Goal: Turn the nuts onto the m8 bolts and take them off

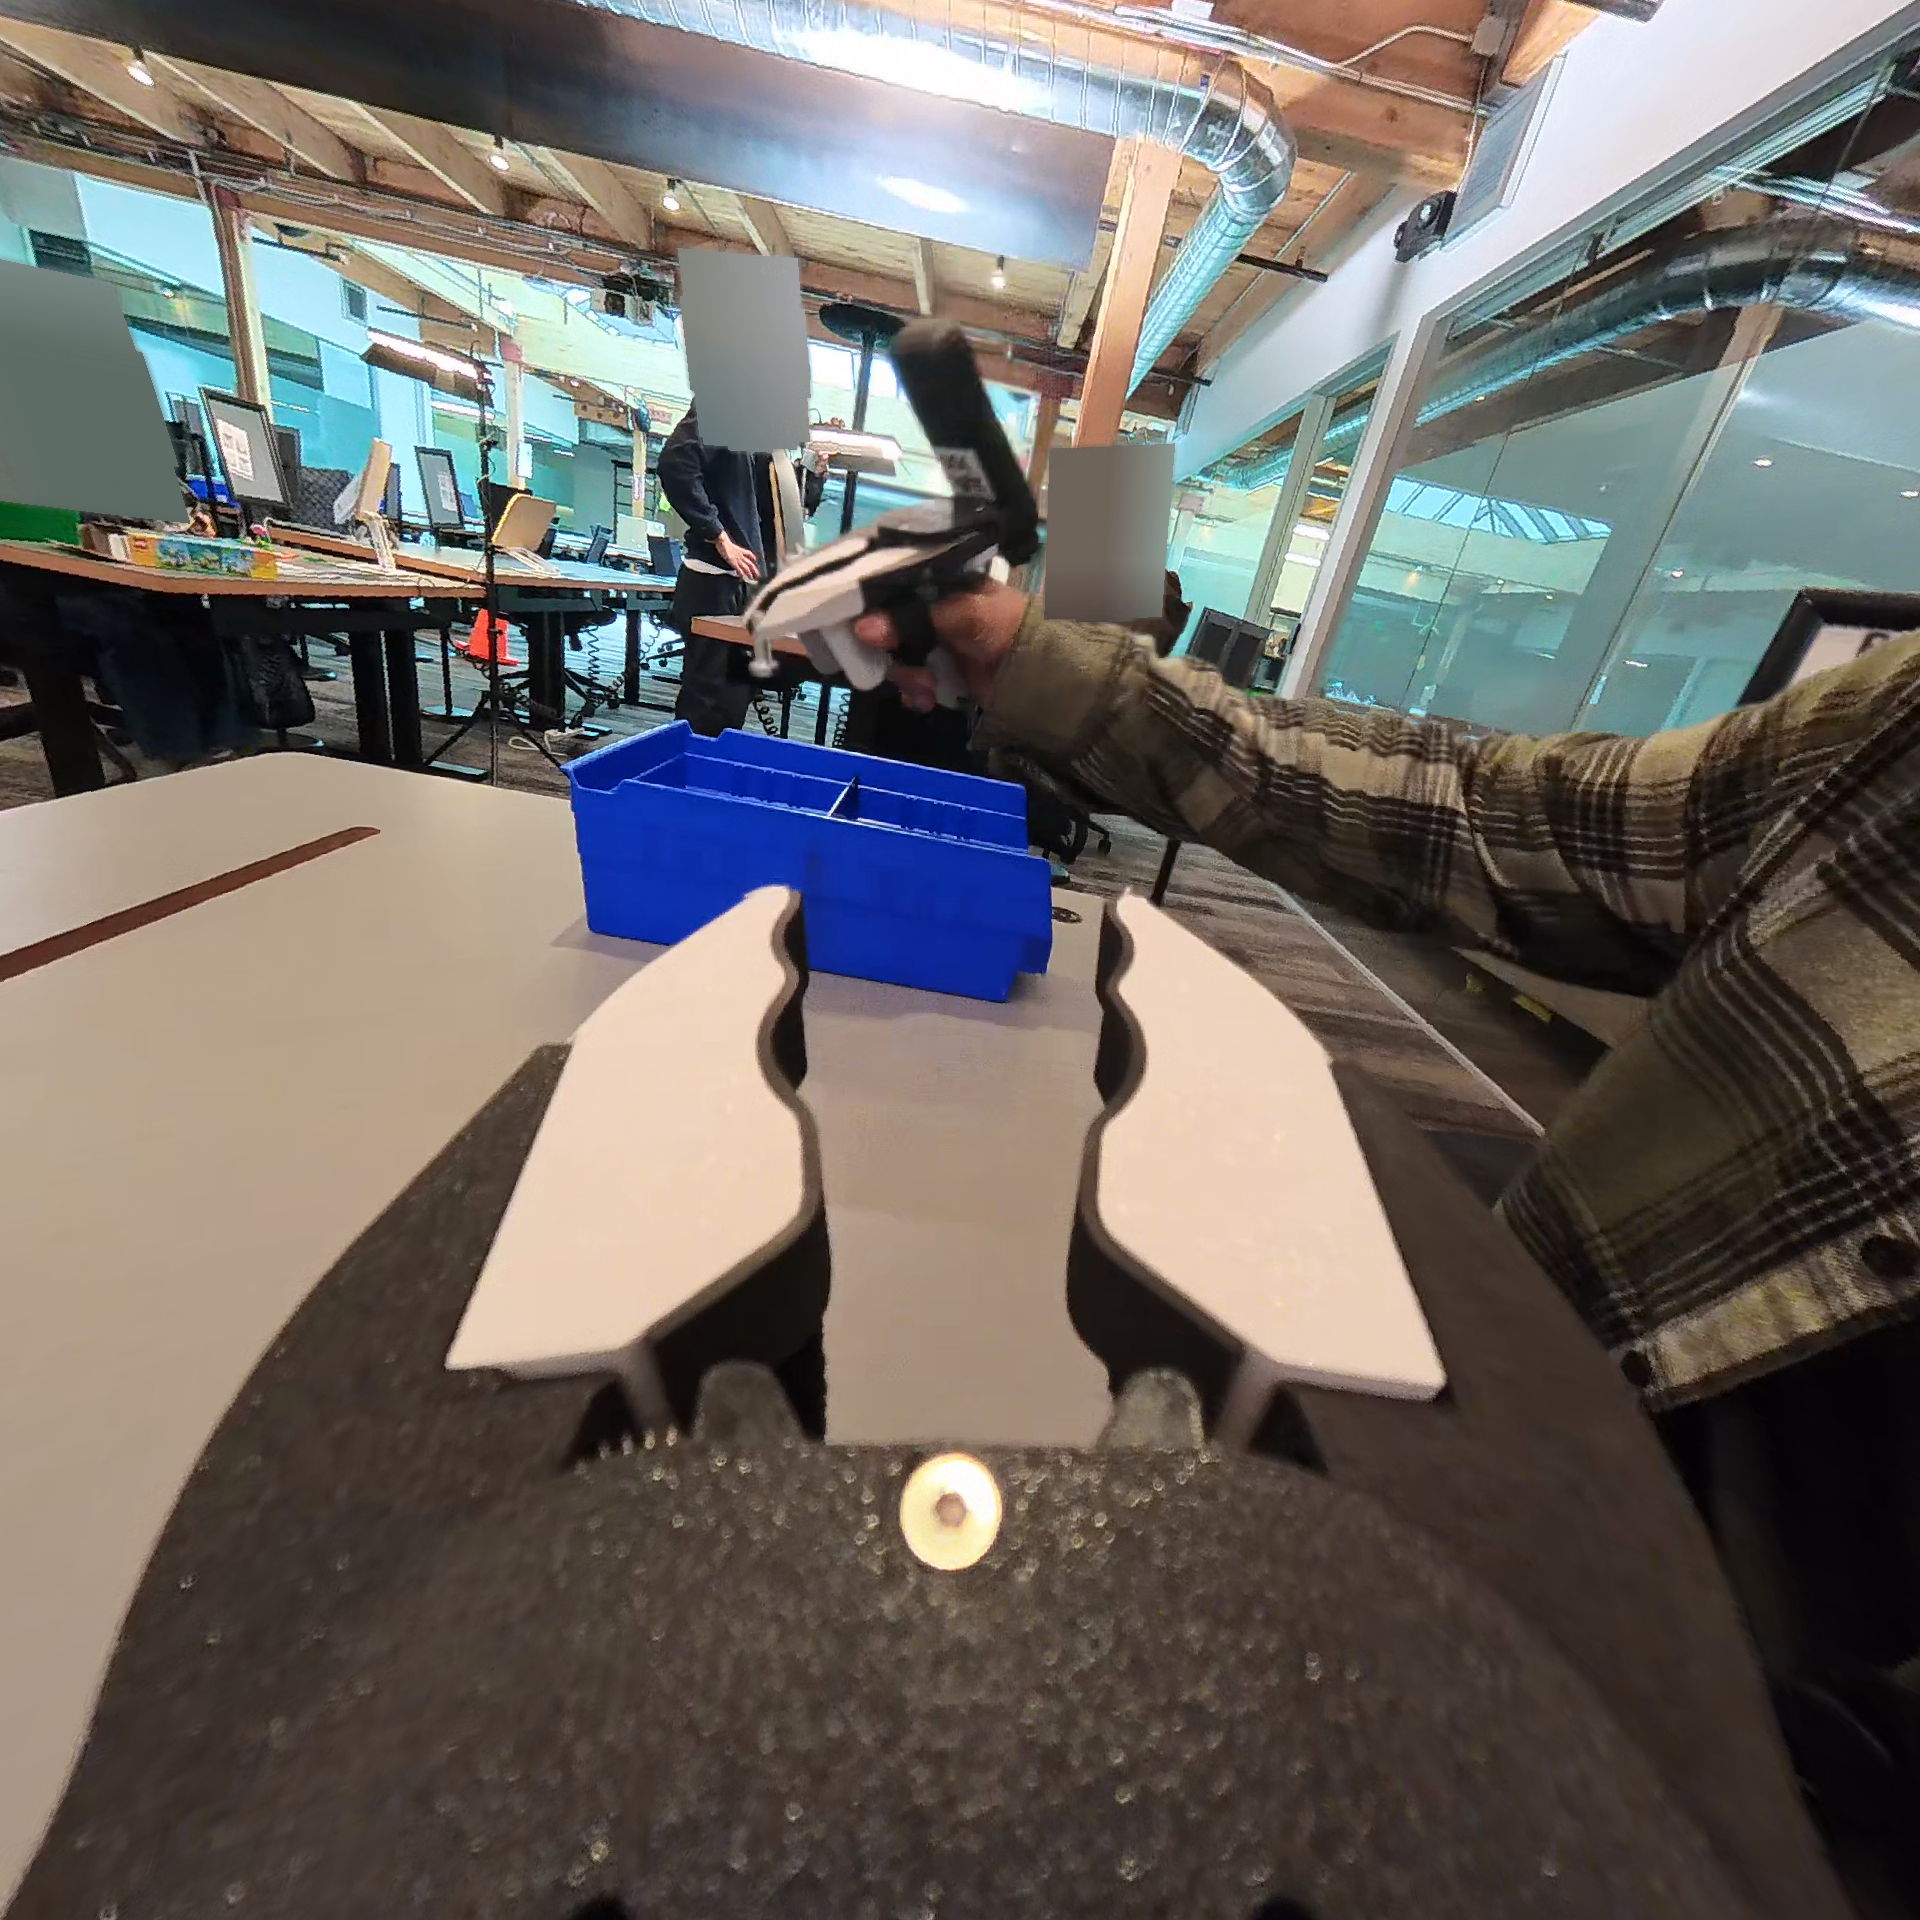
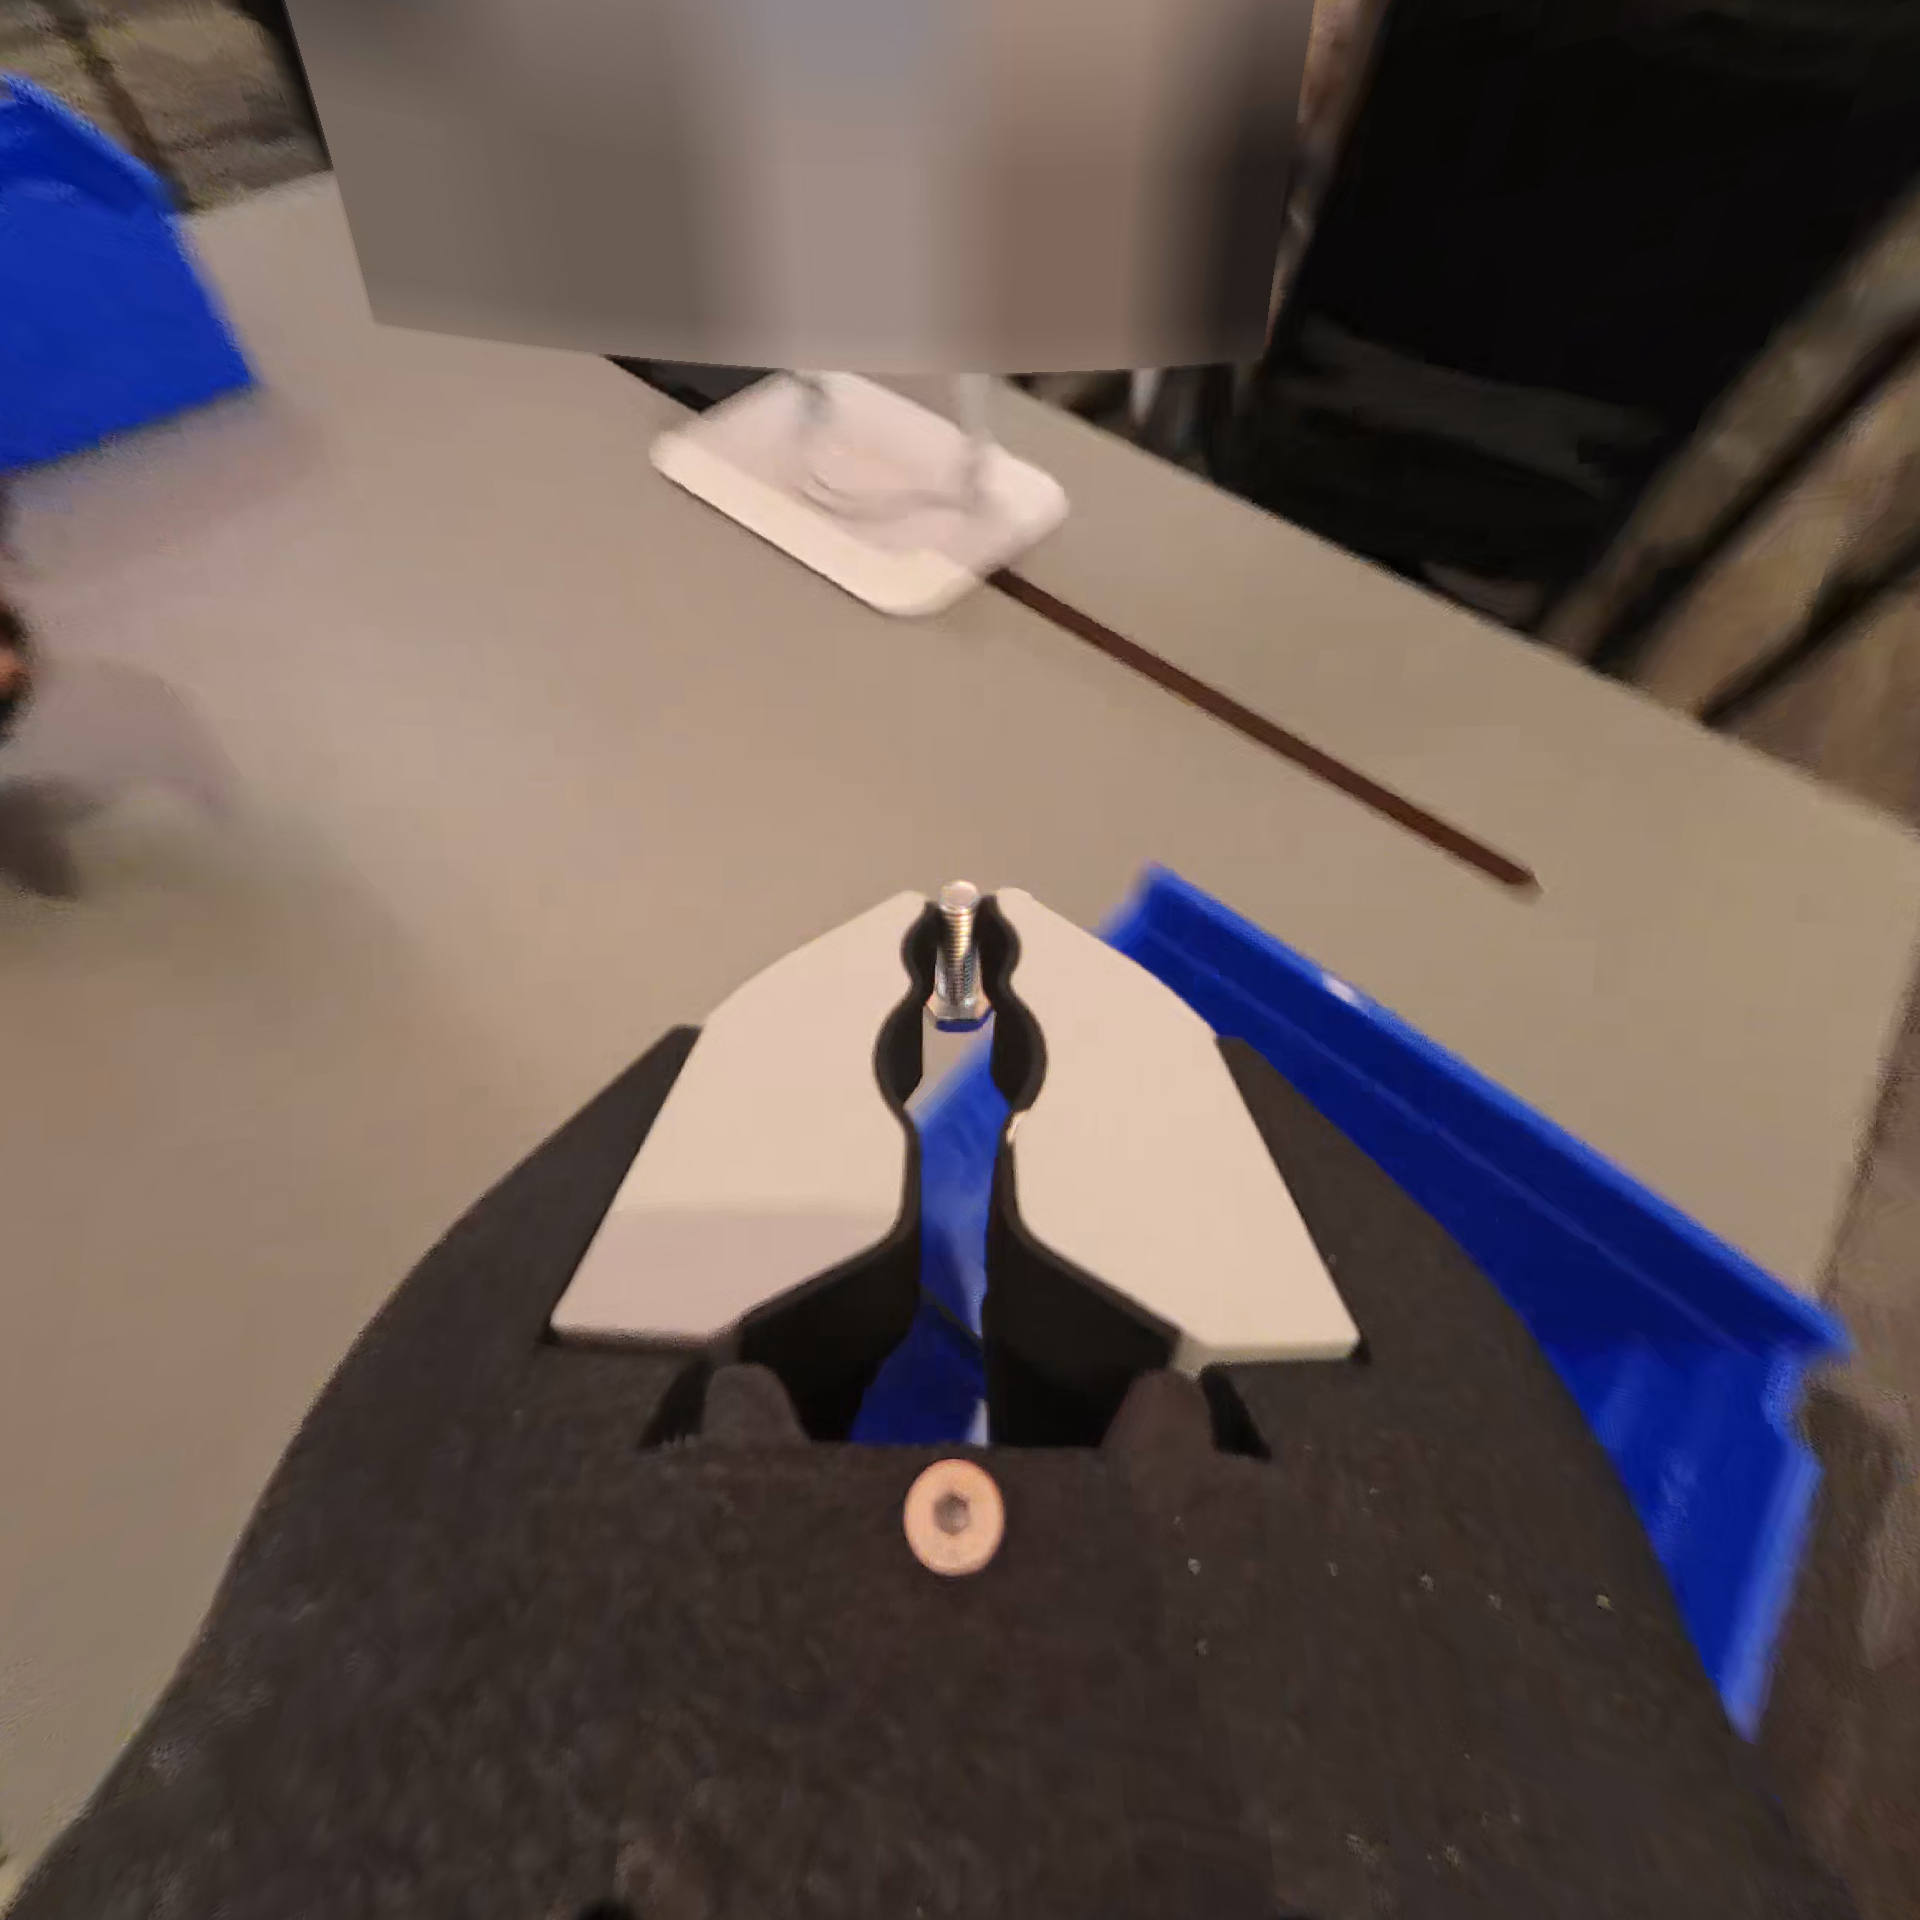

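Right wrist view: blurred bin (image 2: 1455,1174).

One silver bolt (image 2: 956,951) in sight, one blue bin (image 1: 810,873) with two compartments, two grippers — left gripper (image 1: 951,925), right gripper (image 2: 958,904) — and one white base plate (image 2: 862,499).

Light: bright overhead lamps and daylight beyond the fingers.
Blur: right wrist view smeared around fingers.
Edges: wide-angle bowing.
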`<state>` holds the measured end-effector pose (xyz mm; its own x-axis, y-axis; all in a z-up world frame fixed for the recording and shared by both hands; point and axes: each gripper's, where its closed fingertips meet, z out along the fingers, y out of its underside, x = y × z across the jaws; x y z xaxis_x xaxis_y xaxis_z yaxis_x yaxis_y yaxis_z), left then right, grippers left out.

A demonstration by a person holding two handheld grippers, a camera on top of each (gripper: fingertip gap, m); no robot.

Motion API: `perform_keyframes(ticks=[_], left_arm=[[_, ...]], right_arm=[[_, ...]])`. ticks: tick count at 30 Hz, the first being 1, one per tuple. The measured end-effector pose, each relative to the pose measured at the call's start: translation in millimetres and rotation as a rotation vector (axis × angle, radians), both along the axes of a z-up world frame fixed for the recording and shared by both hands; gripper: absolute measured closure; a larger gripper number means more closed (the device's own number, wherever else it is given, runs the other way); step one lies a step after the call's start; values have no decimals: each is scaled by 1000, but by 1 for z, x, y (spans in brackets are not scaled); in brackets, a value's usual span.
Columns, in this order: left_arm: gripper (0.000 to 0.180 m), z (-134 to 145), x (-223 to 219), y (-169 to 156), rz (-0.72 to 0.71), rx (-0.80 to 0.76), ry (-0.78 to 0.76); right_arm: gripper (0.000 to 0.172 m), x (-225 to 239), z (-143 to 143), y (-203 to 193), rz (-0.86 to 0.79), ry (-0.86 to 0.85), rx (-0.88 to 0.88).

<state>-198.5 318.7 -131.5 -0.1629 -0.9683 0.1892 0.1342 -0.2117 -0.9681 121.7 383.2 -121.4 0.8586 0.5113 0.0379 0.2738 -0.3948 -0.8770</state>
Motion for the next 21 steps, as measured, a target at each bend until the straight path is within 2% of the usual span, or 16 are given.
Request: perform_keyframes(ticks=[3,8,12,16,21], left_arm=[[129,-3,1,2,6,4,14],[133,-6,1,4,10,5,27],[134,-9,2,6,14,-4,38],[134,-10,2,8,19,-4,40],[133,-9,0,10,32,-4,39]], right_arm=[[164,57,-45,4,-127,-17,-126],[164,98,-100,2,-206,-80,-281],[164,106,-104,2,-233,-36,-320],[163,107,-101,0,-236,-67,-352],[147,106,-92,0,-255,-85,-337]])
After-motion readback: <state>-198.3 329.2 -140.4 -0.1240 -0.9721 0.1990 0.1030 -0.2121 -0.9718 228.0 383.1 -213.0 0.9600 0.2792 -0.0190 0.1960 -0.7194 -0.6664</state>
